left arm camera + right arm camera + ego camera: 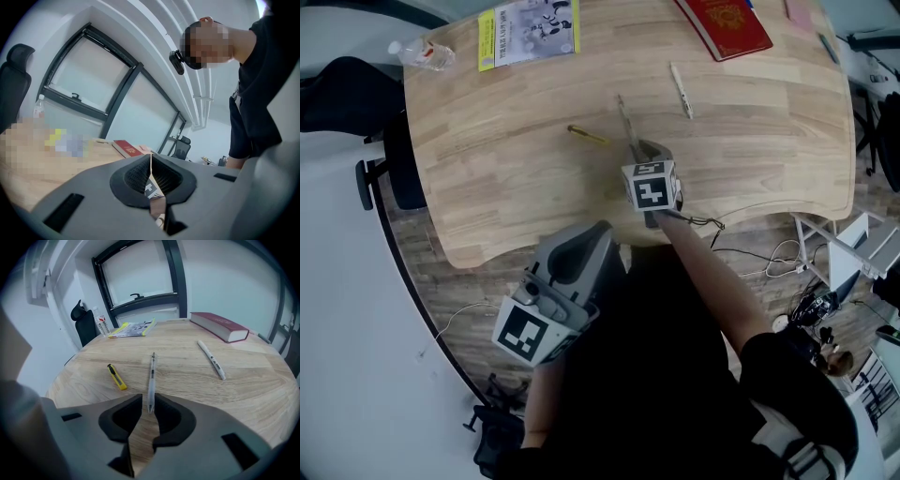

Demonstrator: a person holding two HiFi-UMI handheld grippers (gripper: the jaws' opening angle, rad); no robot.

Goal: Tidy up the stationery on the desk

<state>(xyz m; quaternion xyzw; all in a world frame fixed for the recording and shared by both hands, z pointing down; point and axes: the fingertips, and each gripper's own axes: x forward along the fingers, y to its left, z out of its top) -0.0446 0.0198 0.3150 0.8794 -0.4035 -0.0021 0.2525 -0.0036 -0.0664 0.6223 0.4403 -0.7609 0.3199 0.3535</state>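
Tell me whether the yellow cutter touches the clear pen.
Apart. The right gripper view shows bare desk between the cutter and the clear pen.

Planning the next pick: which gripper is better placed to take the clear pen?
Right. The right gripper is over the desk with one end of the clear pen between its open jaws; the left gripper is shut, held back off the desk.

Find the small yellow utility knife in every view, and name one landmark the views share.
Head view: yellow utility knife near the picture's centre, upper half.
Left gripper view: not in it.
Right gripper view: knife left of centre.
Shared landmark: red hardcover book, in all three.
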